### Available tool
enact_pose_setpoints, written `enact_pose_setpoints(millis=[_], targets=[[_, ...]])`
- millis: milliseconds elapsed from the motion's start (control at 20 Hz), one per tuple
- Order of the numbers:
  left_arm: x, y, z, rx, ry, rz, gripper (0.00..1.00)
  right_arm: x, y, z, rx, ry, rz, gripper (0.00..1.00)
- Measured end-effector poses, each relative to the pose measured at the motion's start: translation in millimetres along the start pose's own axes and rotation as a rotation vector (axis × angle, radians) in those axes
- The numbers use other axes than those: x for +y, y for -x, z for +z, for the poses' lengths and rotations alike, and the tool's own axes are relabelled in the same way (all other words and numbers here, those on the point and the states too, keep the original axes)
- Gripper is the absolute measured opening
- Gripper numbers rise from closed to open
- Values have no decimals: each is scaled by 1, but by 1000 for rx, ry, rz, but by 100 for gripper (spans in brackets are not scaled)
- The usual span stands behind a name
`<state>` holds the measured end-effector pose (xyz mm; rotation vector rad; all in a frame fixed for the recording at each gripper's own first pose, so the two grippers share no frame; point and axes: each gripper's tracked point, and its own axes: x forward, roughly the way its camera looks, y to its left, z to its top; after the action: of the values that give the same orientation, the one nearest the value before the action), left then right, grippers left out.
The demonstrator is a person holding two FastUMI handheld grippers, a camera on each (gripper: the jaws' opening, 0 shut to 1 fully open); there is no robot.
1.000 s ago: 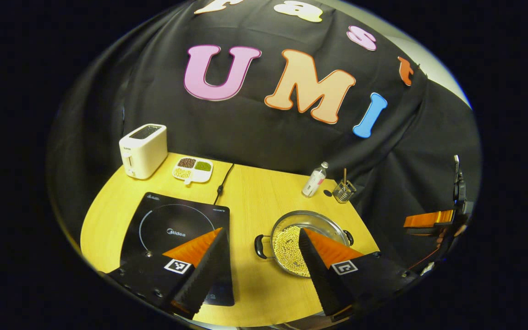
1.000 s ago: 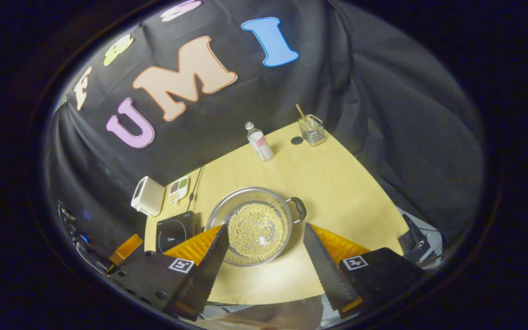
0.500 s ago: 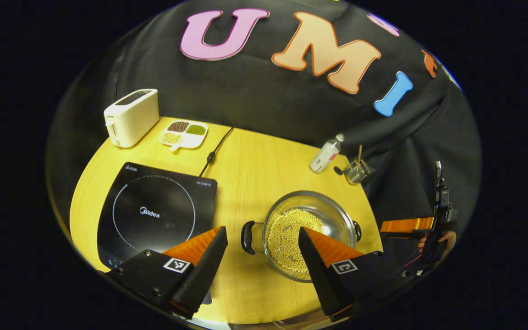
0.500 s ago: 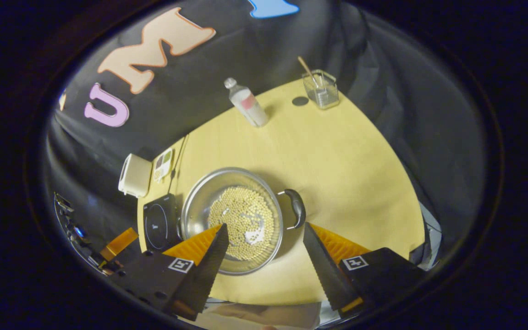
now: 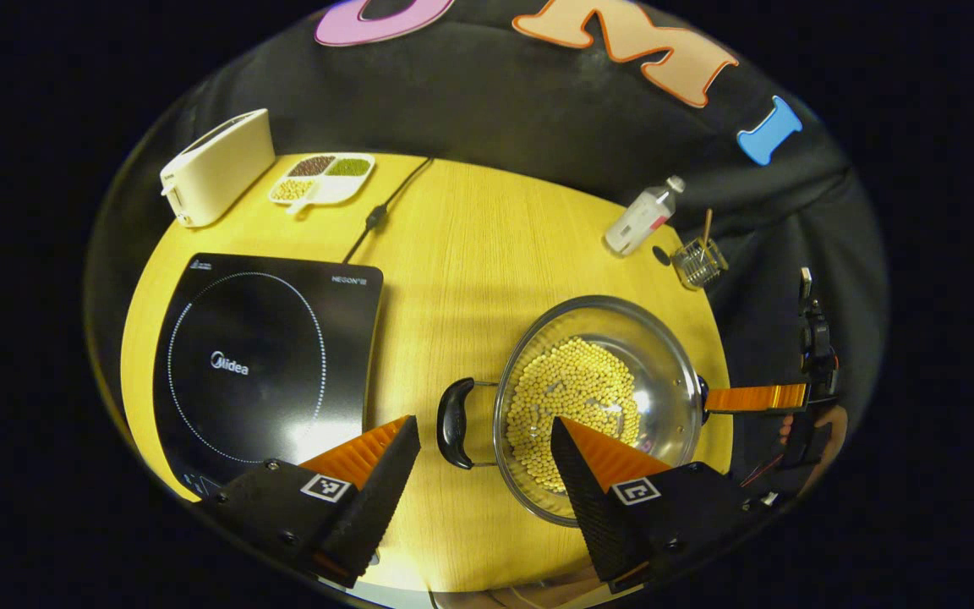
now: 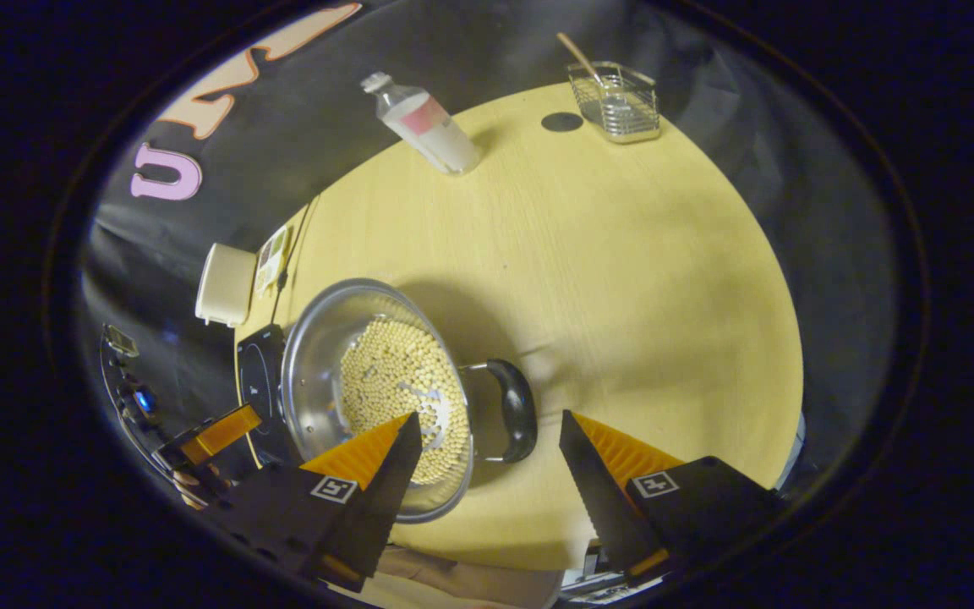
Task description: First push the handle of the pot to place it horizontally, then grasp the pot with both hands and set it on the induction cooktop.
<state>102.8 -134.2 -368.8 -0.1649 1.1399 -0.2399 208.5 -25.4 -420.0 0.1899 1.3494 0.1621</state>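
Steel pot (image 5: 601,406) of beans sits on the counter (image 5: 462,254) right of the induction cooktop (image 5: 263,359). Left hand-held gripper (image 5: 484,457) and right hand-held gripper (image 6: 487,461) each gape wide around 1 pot handle, gripping nothing.

The induction cooktop (image 6: 260,381) sits mostly hidden behind the pot (image 6: 318,372) in the right gripper view

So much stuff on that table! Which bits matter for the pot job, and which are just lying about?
For the job:
- pot of yellow beans, with its black handles
- induction cooktop
- left gripper, open
- right gripper, open

Lying about:
- toaster
- sectioned dish of beans
- bottle
- wire basket
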Motion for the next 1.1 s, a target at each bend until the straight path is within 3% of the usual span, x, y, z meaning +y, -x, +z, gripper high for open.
enact_pose_setpoints(millis=[50,100,150,200,350,400,500,600,700,800,850,900,950,1000,1050,1100], targets=[[2,-8,-2,22,6,5,96,2,-6,-1,15,-1,9,100],[3,-14,-3,42,12,11,96,2,-12,0,29,-3,18,93],[4,-20,-4,58,15,15,96,4,-16,-2,42,-5,31,100],[6,-24,-6,73,16,21,96,5,-20,-1,54,-9,44,93],[8,-35,-12,109,12,28,96,8,-35,-3,90,-21,68,90],[6,-39,-13,119,14,23,96,9,-41,-6,105,-21,70,99],[8,-45,-16,147,18,27,96,9,-47,-8,130,-24,76,98],[7,-50,-18,168,21,26,99,10,-53,-10,144,-43,95,83],[7,-57,-21,185,29,19,89,11,-57,-13,154,-41,91,68],[13,-63,-26,216,30,43,92,9,-59,-15,171,-36,85,68],[13,-63,-26,222,33,41,79,9,-62,-16,176,-34,84,68],[11,-66,-25,223,41,35,83,8,-69,-16,177,-36,79,68],[10,-67,-26,225,44,32,88,9,-63,-17,185,-41,86,50],[11,-70,-26,228,42,34,76,9,-64,-17,188,-40,89,56],[13,-71,-27,233,39,40,80,9,-62,-17,191,-39,91,52],[15,-72,-27,238,36,52,70,6,-62,-15,193,-35,82,51]])
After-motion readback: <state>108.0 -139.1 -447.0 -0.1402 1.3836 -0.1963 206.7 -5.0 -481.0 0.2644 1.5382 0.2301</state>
